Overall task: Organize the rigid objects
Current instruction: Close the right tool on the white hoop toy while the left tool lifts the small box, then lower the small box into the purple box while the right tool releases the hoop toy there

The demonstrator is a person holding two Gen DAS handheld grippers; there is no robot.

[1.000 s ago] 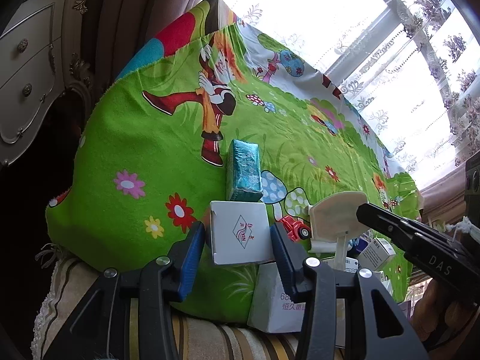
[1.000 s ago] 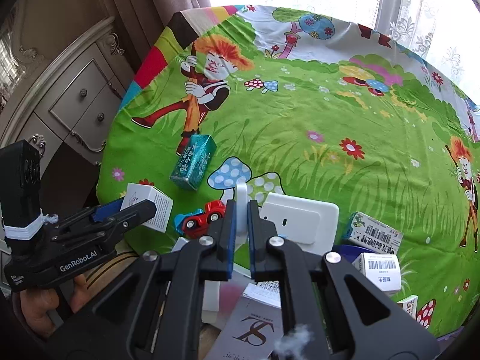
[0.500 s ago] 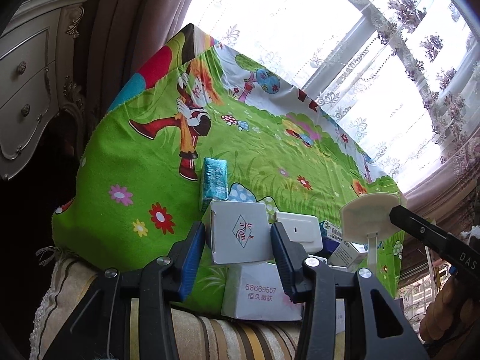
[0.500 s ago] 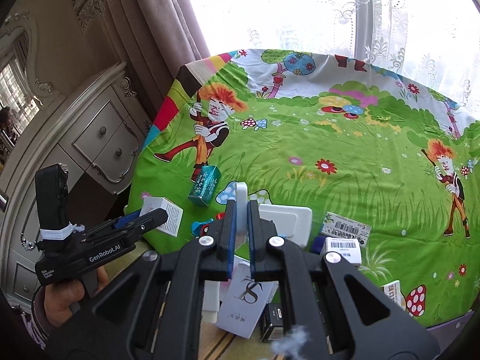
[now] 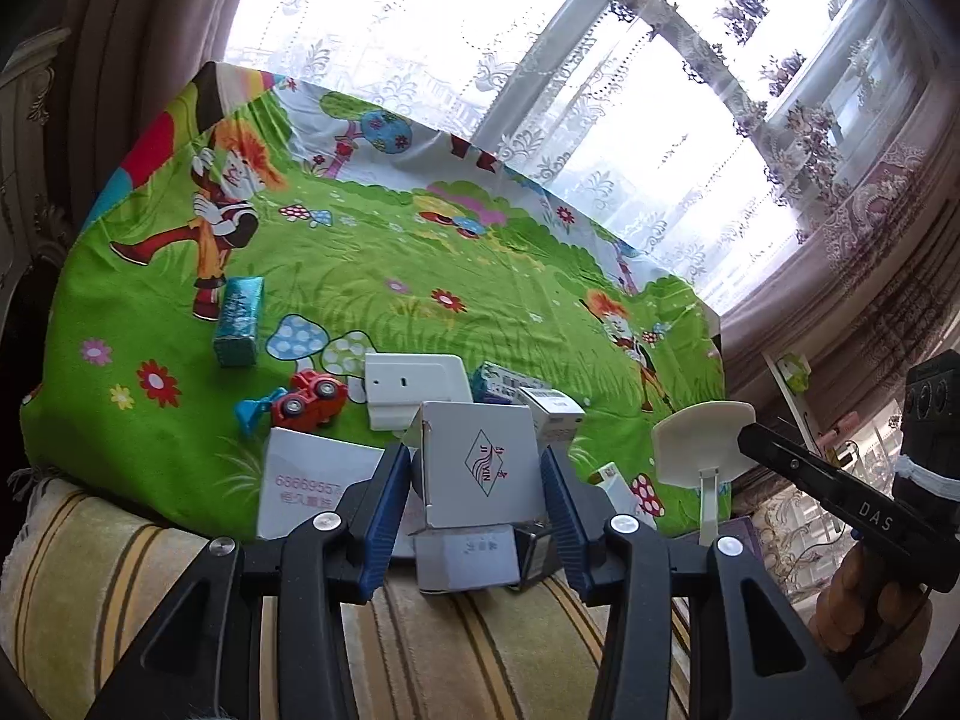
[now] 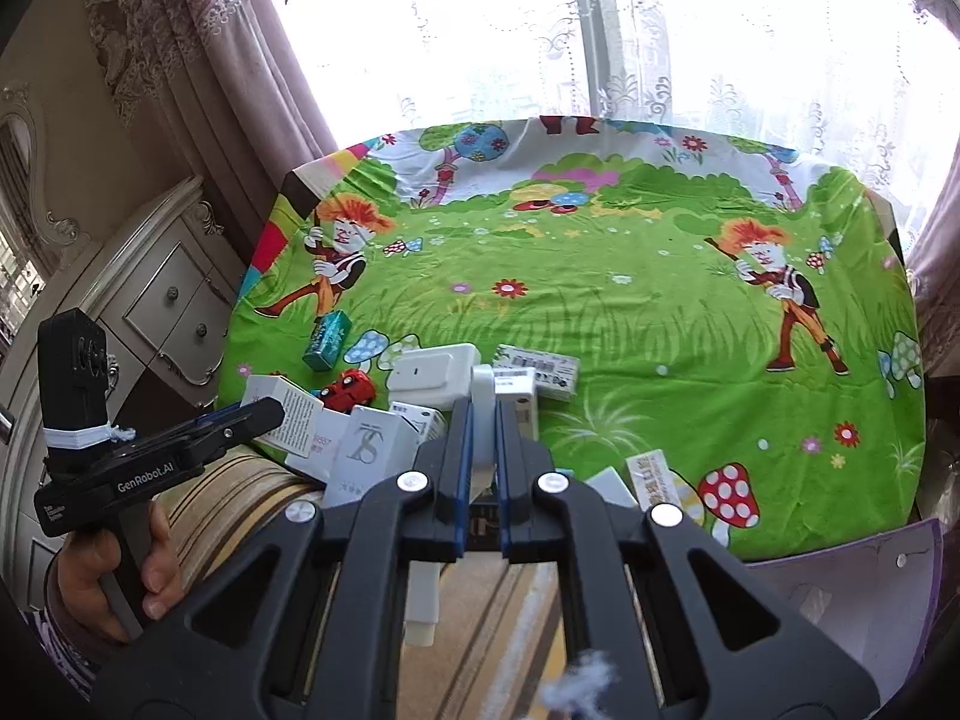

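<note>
The tablecloth looks like smooth printed cloth; the white box is matt cardboard; the toy car glossy plastic; the teal pack shiny foil-like wrap.

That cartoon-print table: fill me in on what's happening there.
A person holds tongs in each hand above the green cartoon tablecloth. The left tongs grip a white square box with a diamond logo. The right tongs are clamped on the stem of a cream flat-headed plastic piece. More white cartons, a teal packet and a red toy car sit clustered by the near edge.
</note>
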